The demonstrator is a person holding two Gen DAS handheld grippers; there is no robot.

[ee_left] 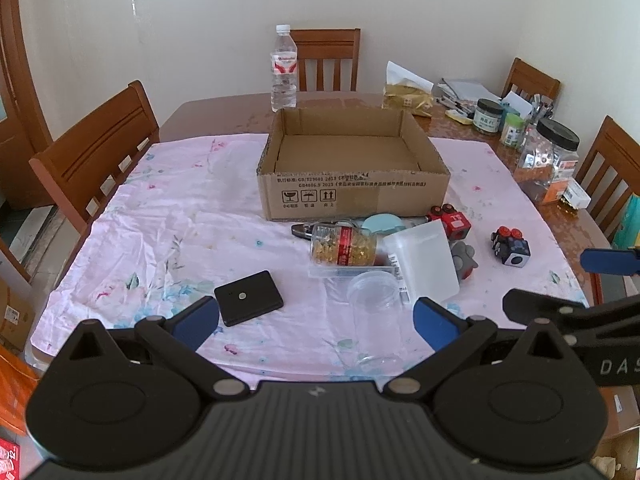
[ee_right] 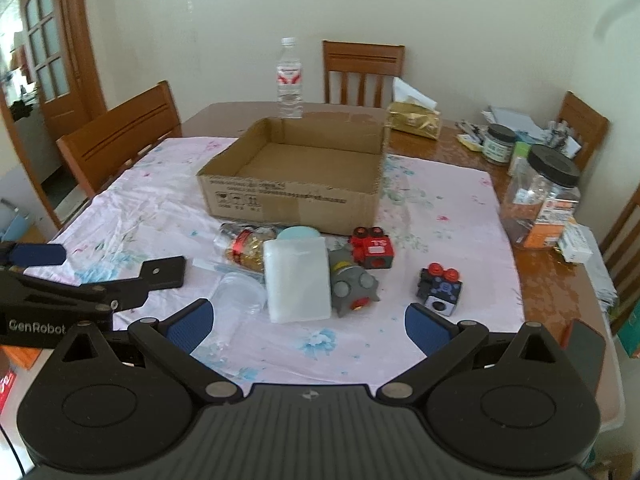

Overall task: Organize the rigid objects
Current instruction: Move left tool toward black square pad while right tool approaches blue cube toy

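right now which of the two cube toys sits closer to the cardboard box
The red cube toy, almost touching the cardboard box at its right front corner. The black one with red knobs sits apart, farther out on the cloth.

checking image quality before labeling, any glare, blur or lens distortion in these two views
Left wrist view: strong fisheye bending, door frame curves, corners vignetted black; box print sharp; mild sheen on the bare table. Right wrist view: same barrel distortion, slightly softer overall, washed-out light through the glass door, glossy reflections on the table. Both claws open, in focus.
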